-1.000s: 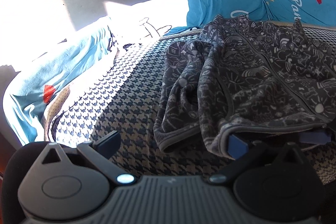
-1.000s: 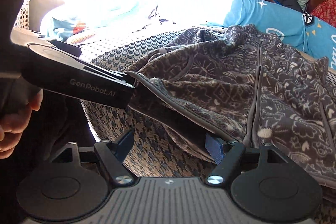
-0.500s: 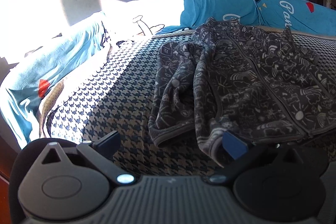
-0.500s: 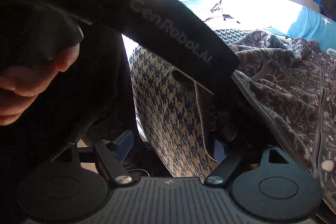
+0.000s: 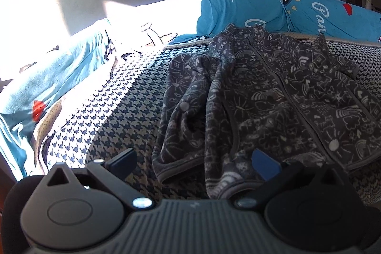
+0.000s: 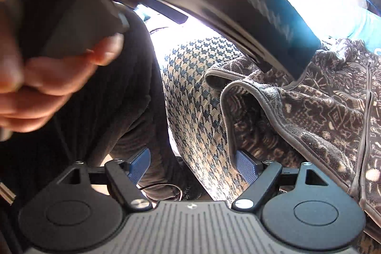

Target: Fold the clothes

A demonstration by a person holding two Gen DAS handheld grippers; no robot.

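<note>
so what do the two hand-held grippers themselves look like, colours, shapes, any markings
Both match. The left hand-held gripper has a ribbed grey body, black rounded linkage plates with triangular cut-outs, silver pivot screws and flat blue finger pads. The right hand-held gripper shows the same parts, its blue pads finely ridged. Seen from the right wrist, the left one's black casing carries blurred pale lettering. The person wears dark ribbed clothing.
</note>
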